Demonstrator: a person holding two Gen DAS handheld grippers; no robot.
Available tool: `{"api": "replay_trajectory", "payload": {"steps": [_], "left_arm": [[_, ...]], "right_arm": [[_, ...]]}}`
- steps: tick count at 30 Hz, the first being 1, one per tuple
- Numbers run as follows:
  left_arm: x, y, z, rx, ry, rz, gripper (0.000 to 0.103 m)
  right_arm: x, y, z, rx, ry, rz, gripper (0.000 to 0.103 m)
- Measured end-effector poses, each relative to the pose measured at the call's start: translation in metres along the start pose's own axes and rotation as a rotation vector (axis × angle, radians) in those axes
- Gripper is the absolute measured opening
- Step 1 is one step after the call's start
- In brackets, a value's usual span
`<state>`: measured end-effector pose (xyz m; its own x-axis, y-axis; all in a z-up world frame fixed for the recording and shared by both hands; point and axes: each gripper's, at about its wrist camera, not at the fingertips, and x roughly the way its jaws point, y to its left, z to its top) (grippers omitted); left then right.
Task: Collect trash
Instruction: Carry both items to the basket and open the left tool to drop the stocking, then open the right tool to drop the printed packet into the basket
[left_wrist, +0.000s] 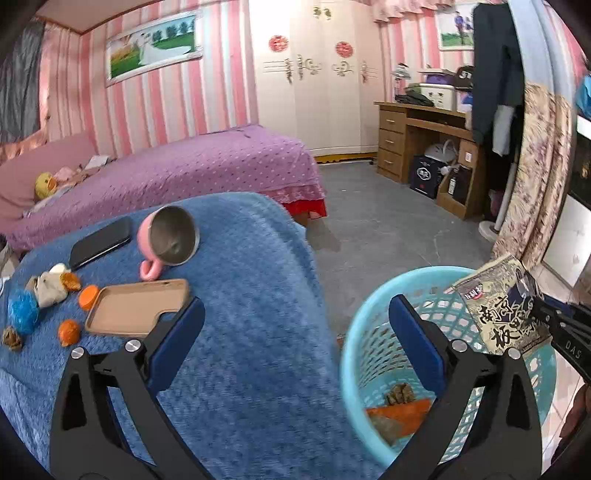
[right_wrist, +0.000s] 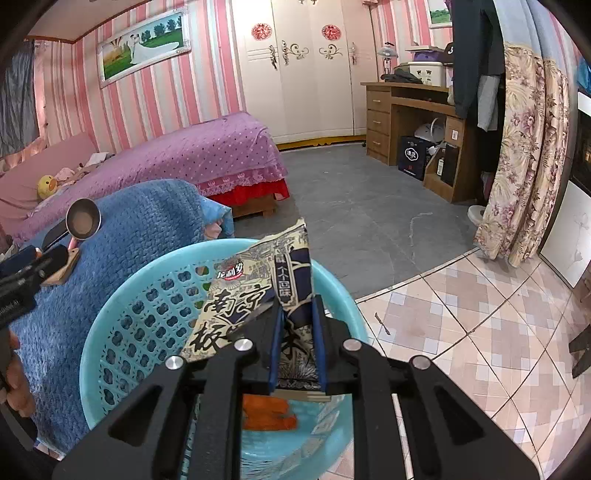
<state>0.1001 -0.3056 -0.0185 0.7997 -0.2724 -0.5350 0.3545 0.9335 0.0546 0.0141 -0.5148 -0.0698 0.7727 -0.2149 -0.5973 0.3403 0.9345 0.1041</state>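
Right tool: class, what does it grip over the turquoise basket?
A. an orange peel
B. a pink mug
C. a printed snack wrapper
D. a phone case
C: the right tool pinches the printed snack wrapper above the turquoise basket.

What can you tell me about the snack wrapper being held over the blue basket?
The snack wrapper is a flat, crinkled foil-like packet printed in cream and dark navy with large Chinese characters and a small red logo. It stands roughly upright, its upper edge torn open, pinched near its lower end by the right claw. It hangs over the turquoise plastic basket, above orange scraps at the bottom.
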Motion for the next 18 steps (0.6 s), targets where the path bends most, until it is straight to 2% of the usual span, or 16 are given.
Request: {"api": "replay_trajectory", "payload": {"steps": [5,7,8,9,10,11,14,15,18], "left_arm": [[-0.008,0.023,0.001,-0.028,-0.008,0.03,0.097],[-0.012,0.032,0.002,-0.034,-0.017,0.044,0.097],[-0.013,0.036,0.002,-0.037,-0.019,0.049,0.097],[-0.016,0.043,0.002,-0.044,-0.02,0.056,0.097],[-0.018,0.048,0.003,-0.051,-0.02,0.061,0.097],[-0.019,0.052,0.002,-0.055,-0.019,0.063,0.097],[-0.027,0.07,0.001,-0.069,-0.022,0.078,0.097],[-0.028,0.074,-0.001,-0.072,-0.024,0.084,0.097],[-0.034,0.094,-0.003,-0.089,-0.026,0.096,0.097]], "right_arm": [[0.001,0.009,0.001,-0.008,0.004,-0.004,0.019],[0.003,0.015,0.001,-0.016,0.009,-0.018,0.022],[0.004,0.016,0.001,-0.018,0.013,-0.018,0.029],[0.006,0.019,0.001,-0.018,0.022,-0.016,0.043],[0.007,0.022,0.001,-0.018,0.028,-0.014,0.051],[0.008,0.023,0.001,-0.019,0.03,-0.012,0.066],[0.008,0.034,0.001,-0.032,0.033,-0.029,0.076],[0.008,0.038,0.001,-0.034,0.03,-0.04,0.083],[0.005,0.047,0.005,-0.033,0.016,-0.052,0.088]]}}
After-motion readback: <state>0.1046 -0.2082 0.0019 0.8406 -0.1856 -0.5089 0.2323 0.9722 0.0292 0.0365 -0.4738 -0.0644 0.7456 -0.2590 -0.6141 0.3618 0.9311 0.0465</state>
